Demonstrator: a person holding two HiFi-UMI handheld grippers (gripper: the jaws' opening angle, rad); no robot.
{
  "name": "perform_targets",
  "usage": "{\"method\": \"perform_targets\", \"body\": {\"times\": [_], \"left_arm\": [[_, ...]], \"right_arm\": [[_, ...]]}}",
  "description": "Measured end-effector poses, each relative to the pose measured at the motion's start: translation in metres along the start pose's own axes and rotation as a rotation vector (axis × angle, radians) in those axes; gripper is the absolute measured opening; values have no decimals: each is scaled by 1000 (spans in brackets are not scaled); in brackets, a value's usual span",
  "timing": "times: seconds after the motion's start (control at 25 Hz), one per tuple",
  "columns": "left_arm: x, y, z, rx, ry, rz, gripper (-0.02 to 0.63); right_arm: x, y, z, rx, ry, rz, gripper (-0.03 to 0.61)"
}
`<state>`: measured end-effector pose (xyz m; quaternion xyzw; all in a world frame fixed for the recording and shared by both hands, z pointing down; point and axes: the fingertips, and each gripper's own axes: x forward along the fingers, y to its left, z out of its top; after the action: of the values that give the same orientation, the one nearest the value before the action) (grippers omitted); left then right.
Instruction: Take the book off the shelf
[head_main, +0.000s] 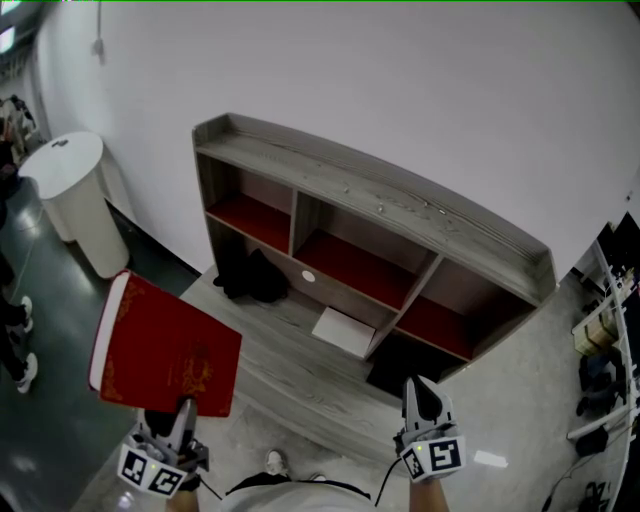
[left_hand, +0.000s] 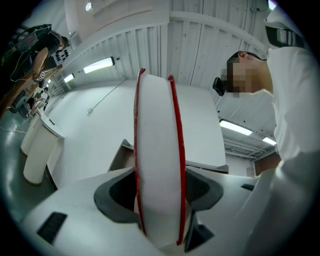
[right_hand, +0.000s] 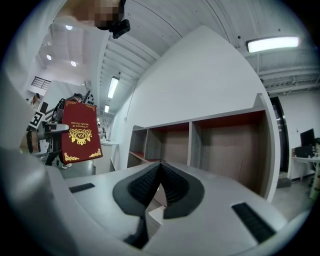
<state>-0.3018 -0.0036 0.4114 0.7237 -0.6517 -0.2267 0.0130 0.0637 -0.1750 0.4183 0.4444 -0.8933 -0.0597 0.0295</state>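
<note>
Your left gripper (left_hand: 159, 200) clamps the red book (head_main: 165, 350) by one edge (page side toward the jaws), holding it well clear of the shelf (head_main: 400, 200), so removal looks complete. Your right gripper (right_hand: 159, 172), pinched together on nothing, idles nearby.

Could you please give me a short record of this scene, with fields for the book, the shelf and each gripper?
book: red hardcover, off the shelf, held up to its left
left gripper: shut on the book's lower edge
right gripper: jaws together, nothing between them
shelf: wooden, against the white wall, three red-floored compartments, no book seen in them
lower board: black thing at left, white flat thing near the middle
bin: white, left of the shelf
</note>
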Motion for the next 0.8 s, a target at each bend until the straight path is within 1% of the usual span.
{"method": "perform_targets", "body": {"times": [0.16, 0.8], "left_arm": [[5, 6, -4, -20, -1, -4, 252], [30, 18, -12, -46, -2, -31, 252]], "right_arm": [[8, 2, 2, -5, -4, 0, 23], [28, -1, 2, -15, -9, -11, 23]]}}
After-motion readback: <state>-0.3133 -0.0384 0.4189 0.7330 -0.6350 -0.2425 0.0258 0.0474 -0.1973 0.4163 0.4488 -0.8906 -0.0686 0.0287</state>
